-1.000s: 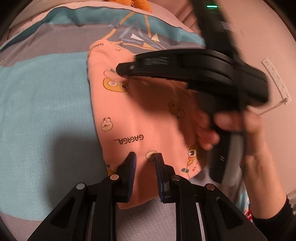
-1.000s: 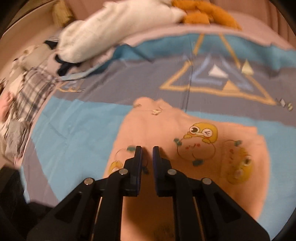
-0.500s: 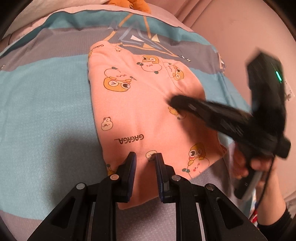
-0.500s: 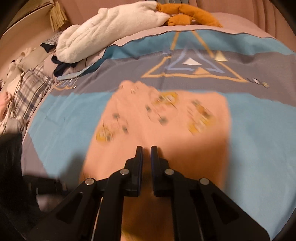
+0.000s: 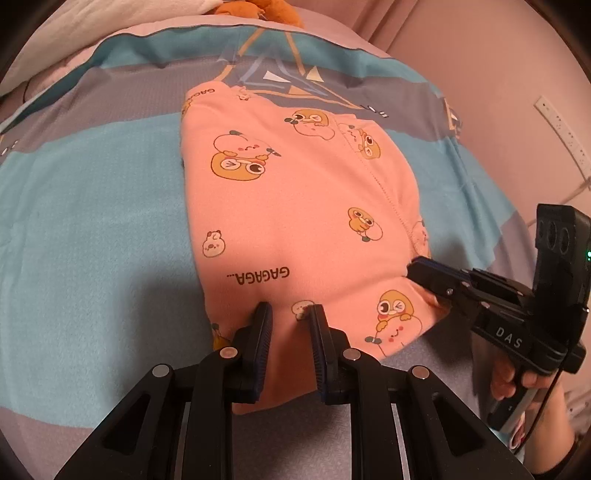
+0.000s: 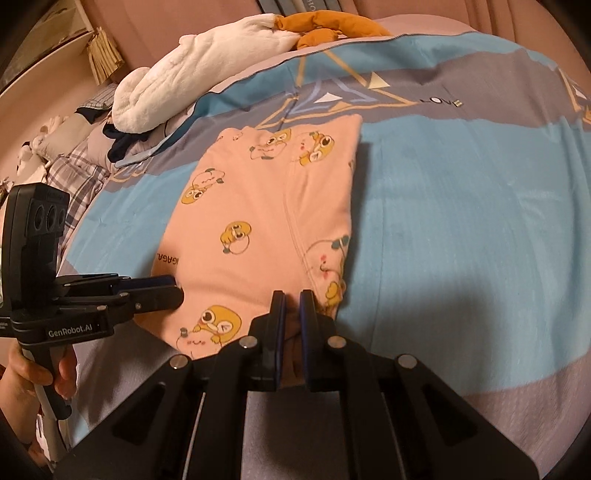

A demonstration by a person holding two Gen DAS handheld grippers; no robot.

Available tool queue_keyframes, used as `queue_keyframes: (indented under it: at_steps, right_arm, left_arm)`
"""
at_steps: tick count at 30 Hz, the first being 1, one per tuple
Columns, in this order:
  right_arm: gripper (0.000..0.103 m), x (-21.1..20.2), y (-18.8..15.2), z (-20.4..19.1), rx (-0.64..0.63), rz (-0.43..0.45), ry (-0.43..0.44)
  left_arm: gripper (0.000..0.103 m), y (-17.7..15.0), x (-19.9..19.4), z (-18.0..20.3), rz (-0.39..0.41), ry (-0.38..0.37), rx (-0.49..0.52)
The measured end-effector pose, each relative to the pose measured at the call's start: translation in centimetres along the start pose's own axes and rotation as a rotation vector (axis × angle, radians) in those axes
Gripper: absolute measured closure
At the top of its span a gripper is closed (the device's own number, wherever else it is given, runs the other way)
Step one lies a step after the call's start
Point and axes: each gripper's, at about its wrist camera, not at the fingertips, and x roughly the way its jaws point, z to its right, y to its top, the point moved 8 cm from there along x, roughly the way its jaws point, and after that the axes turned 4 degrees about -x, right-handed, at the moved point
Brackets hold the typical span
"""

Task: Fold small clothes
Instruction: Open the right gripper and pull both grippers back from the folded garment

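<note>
The left gripper (image 5: 290, 314) points steeply down at the near hem of the garment (image 5: 295, 206). Its jaws stand narrow, with a raised pleat of pink cloth running between the two fingers; the pads press on that pleat. The right gripper (image 6: 291, 301) is closed tight on the same hem at the garment's right near corner, with a fold of pink cloth pinched between the fingers. In the left wrist view the right gripper (image 5: 415, 267) enters from the right, its tip touching the garment's edge. In the right wrist view the left gripper (image 6: 177, 290) enters from the left, its tip at the garment's left edge. A hand (image 6: 22, 369) grips the left tool's handle; another hand (image 5: 509, 380) grips the right tool's handle.

The garment lies flat and folded lengthwise on the bedspread (image 6: 461, 221), near end toward both grippers, far end toward the triangle print (image 6: 332, 92). It is pink with cartoon figures and the word GAGAGA. A seam runs along its length on the right half.

Beyond the garment, at the head of the bed, lie a white plush (image 6: 192, 88) and an orange plush (image 6: 325, 27). A plaid cloth (image 6: 77, 170) lies at far left.
</note>
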Motion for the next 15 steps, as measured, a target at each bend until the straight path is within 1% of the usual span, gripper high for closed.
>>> queue_keyframes:
  at_steps: [6,10,12,15]
  right_arm:
    - [0.096,0.0,-0.3,-0.5,-0.021,0.003,-0.055]
    - [0.095,-0.3,-0.7,-0.7,-0.018,-0.005,-0.071]
    - [0.093,-0.6,-1.0,-0.8,-0.019,-0.014,-0.080]
    - [0.087,-1.5,-1.4,-1.1,-0.015,-0.019,-0.092]
  left_arm:
    - [0.085,-0.8,-0.4,-0.1,0.001,0.015,-0.026]
    - [0.085,-1.5,-0.9,-0.2,-0.009,0.025,-0.039]
    - [0.085,-1.8,-1.2,-0.3,-0.018,0.026,-0.053]
    - [0.085,-2.5,-2.1,-0.5,-0.030,0.030,-0.086]
